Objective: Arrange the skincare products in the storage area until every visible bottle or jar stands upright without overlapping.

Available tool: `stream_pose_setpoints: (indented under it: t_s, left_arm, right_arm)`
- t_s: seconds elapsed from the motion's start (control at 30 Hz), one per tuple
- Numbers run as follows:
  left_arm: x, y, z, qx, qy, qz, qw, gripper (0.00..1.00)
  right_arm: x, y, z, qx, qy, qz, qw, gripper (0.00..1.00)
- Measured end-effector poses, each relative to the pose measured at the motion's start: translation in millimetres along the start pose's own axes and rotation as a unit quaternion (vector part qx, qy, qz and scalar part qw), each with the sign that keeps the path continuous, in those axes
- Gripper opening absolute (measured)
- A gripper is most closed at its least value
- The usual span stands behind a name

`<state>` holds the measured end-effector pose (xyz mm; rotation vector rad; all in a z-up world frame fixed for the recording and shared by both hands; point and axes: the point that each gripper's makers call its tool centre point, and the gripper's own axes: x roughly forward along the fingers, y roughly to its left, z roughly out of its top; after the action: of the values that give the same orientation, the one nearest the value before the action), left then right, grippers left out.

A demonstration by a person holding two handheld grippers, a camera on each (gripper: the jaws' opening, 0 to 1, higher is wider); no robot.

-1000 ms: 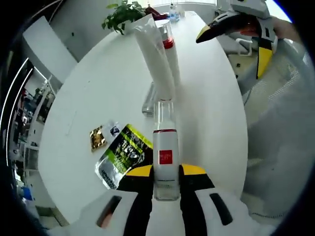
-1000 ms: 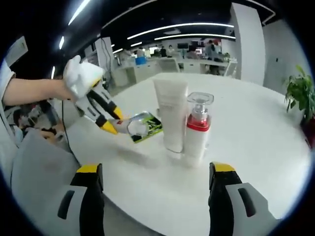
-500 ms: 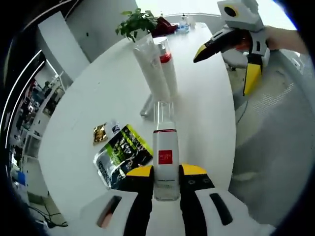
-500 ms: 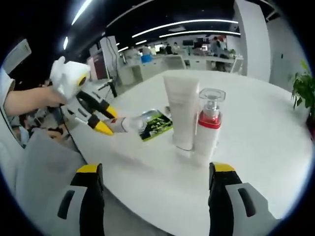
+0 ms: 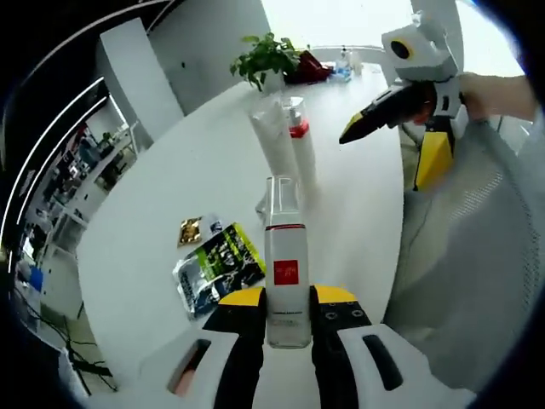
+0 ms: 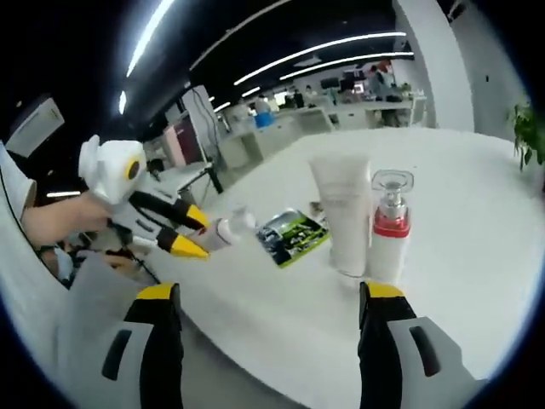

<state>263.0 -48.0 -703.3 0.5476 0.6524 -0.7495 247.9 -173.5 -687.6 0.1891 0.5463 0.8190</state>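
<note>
Left gripper (image 5: 288, 300) is clamping a bottle (image 5: 287, 273), long axis pointing to 12 o'clock, over the table (image 5: 170, 196) near its edge. Right gripper (image 6: 264, 298) is hanging wide open, holding nothing. Tube (image 6: 341, 213) and pump bottle (image 6: 389, 228) are standing upright, touching; open surface is lying around them.

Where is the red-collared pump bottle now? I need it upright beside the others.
In the right gripper view, the red-collared pump bottle stands upright on the white table, close against the white tube, right of it.
</note>
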Motion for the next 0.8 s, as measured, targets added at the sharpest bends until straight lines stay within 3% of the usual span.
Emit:
stream_pose_setpoints:
  t_s: [0.13, 0.3, 0.67, 0.8]
  left_arm:
    - [-10.5, -4.8, 2.1, -0.001, -0.013, 0.011, 0.9999, 0.25]
    - [-29.1, -11.6, 10.9, -0.039, -0.043, 0.025, 0.9980, 0.25]
    - [-49.2, -13.0, 22.1, -0.083, -0.066, 0.058, 0.9927, 0.25]
    - [-55.9, -14.2, 28.1, -0.082, -0.070, 0.079, 0.9911, 0.25]
  right_arm:
    - [4.5, 14.3, 8.6, 0.061, -0.034, 0.026, 0.9972, 0.83]
    - [10.8, 28.5, 24.4, 0.149, -0.082, 0.060, 0.9837, 0.82]
    - [31.6, 65.4, 38.3, 0.179, -0.101, 0.097, 0.9738, 0.76]
    - [37.3, 75.0, 39.1, 0.190, -0.105, 0.103, 0.9707, 0.71]
